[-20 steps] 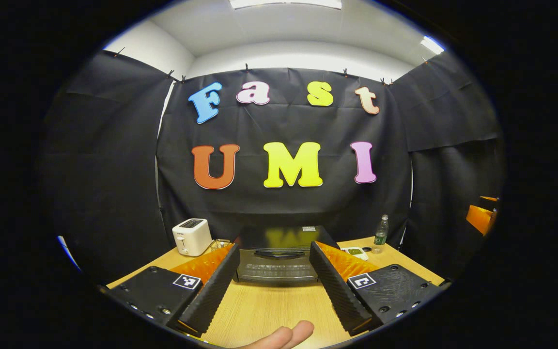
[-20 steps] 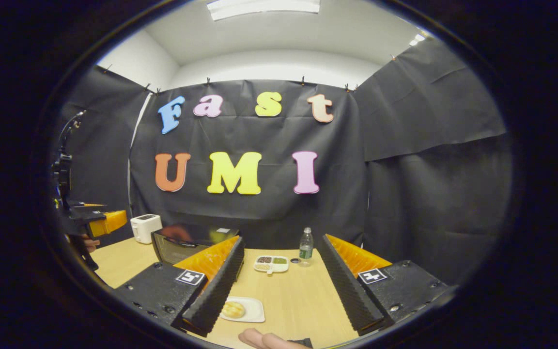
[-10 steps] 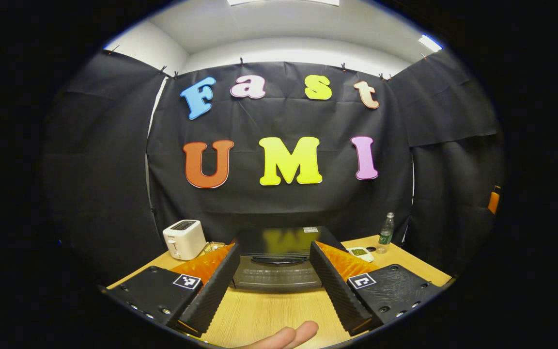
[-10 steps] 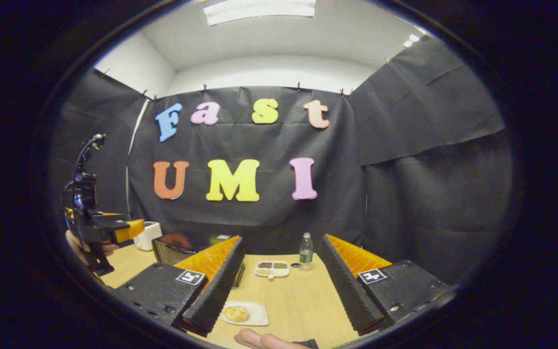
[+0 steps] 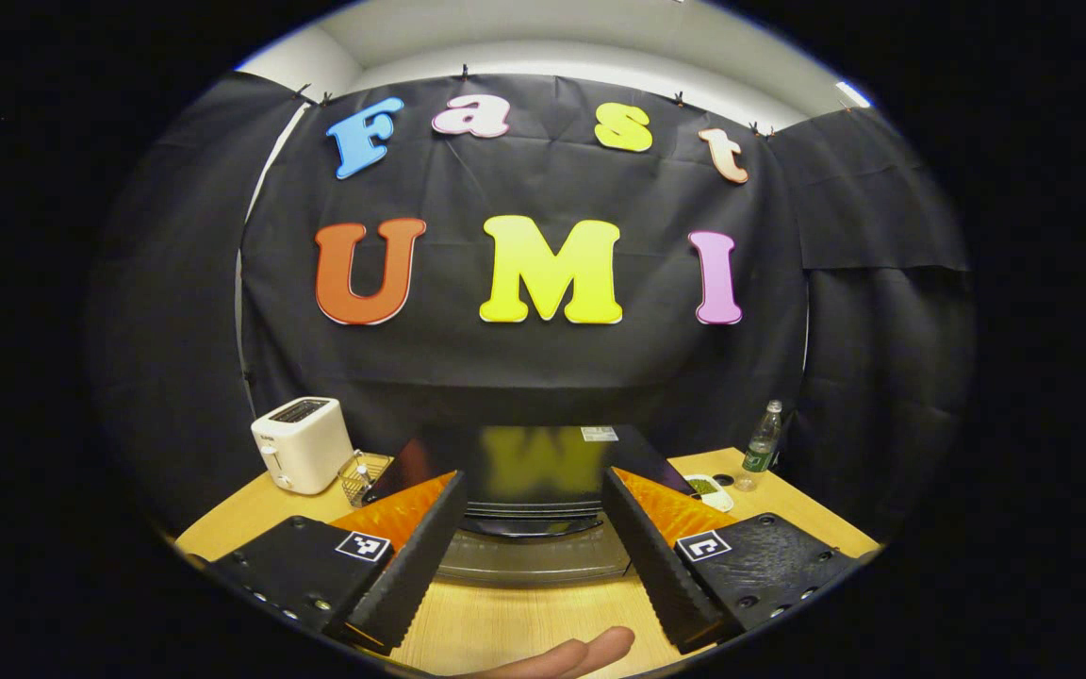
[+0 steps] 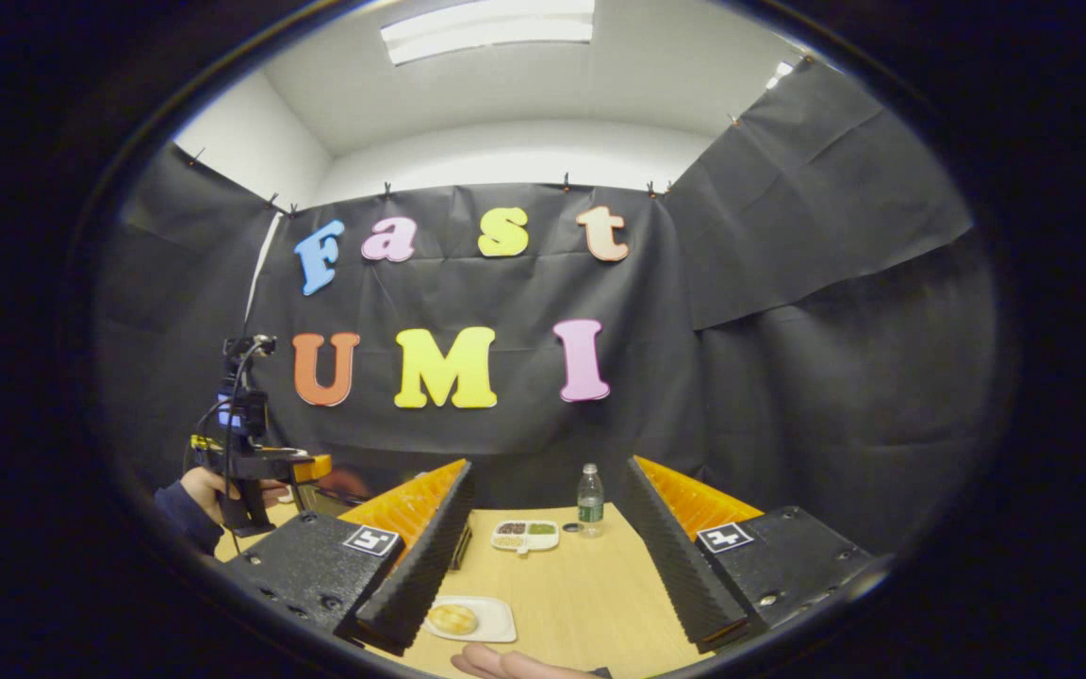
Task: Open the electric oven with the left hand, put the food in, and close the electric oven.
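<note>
since a second ago the electric oven [image 5: 534, 514] has grown larger and sunk between the left tongs [image 5: 532, 556], which have closed in on its front, its door still shut and its long axis running crosswise with the front facing those tongs, at the back of the worktop [image 5: 515, 622] between the toaster [image 5: 303, 443] and the bottle [image 5: 762, 443]. the step in hand looks like the reach for the door handle [image 5: 532, 525], so the next move calls for lowering the wide-open, empty left tongs over that bar and pinching it before pulling down. the right tongs [image 6: 543, 556] hang spread and empty above the bun [image 6: 452, 619] on its white plate [image 6: 491, 622], near the front of the worktop.
</note>
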Motion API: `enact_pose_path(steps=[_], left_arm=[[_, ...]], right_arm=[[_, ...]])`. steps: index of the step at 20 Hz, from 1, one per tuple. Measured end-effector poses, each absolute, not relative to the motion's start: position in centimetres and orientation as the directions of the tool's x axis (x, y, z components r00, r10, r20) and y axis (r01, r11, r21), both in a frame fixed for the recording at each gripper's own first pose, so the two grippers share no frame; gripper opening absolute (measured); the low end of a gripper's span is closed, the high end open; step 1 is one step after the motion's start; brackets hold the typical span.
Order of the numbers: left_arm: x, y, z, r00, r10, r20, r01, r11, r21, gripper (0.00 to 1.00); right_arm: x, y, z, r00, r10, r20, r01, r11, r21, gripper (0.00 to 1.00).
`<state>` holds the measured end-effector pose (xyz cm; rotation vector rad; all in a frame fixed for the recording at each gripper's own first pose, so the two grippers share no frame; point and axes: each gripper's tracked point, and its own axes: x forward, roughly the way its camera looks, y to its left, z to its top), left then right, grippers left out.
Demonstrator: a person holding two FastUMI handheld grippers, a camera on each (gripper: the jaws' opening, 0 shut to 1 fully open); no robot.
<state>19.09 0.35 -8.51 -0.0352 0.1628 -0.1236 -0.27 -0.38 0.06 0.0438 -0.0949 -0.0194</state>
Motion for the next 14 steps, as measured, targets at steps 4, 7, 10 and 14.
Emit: enact_pose_path(steps=[4,7,10,14], left_arm=[[21.3,-0.1,-12.1,0.964,-0.134,-0.228,0.129,0.991,-0.035,0.94],[22.6,-0.3,-13.4,0.957,-0.142,-0.253,0.138,0.99,-0.034,0.94],[23.1,0.2,-15.5,0.945,-0.124,-0.304,0.125,0.992,-0.016,0.94],[23.4,0.3,-15.8,0.957,-0.112,-0.267,0.117,0.993,0.006,0.97]], right_arm=[[0.1,-1.3,-0.3,0.996,-0.033,0.085,0.028,0.998,0.061,0.96],[0.2,-1.6,-0.6,0.996,-0.032,0.085,0.027,0.998,0.06,0.96],[0.1,-1.9,-1.1,0.995,-0.038,0.089,0.036,0.999,0.034,0.96],[0.4,-2.5,-1.4,0.996,-0.045,0.076,0.039,0.997,0.072,0.96]])
